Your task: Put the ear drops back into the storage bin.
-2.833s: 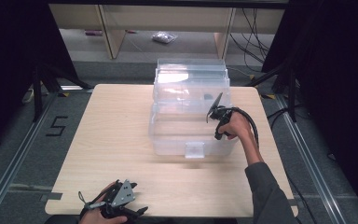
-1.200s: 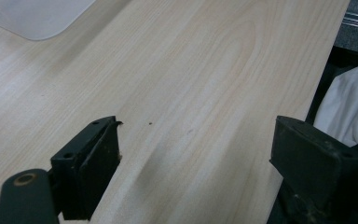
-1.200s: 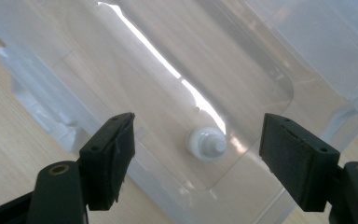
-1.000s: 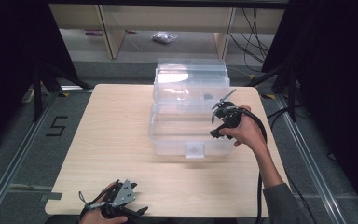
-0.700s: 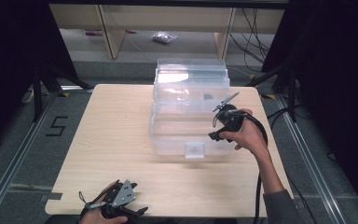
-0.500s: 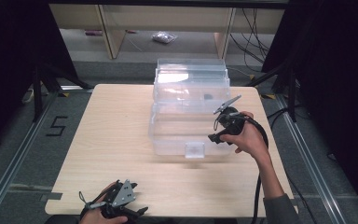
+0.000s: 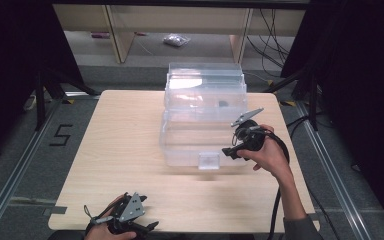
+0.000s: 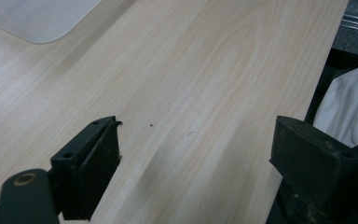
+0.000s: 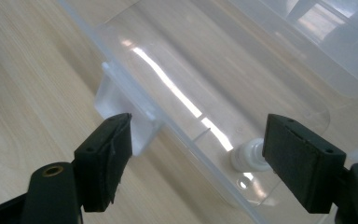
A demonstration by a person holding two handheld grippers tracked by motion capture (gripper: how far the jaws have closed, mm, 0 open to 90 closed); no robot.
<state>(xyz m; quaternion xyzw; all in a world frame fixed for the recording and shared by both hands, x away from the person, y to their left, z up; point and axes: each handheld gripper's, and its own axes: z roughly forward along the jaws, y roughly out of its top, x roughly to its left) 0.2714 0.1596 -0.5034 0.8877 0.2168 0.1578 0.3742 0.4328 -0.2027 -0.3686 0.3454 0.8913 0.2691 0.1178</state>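
With its jaws standing apart and empty, the right claw (image 7: 228, 151) is hovering at the front right corner of the clear plastic box (image 7: 202, 120) sitting mid-counter (image 7: 110, 150), its front latch (image 9: 121, 105) untouched, while the left claw (image 7: 152, 226), also apart, is resting at the near edge.

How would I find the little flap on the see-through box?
Start at the wooden table and find the clear plastic box on it. On the box's near edge, a small frosted latch tab hangs down, the only cloudy white piece on its clear front.
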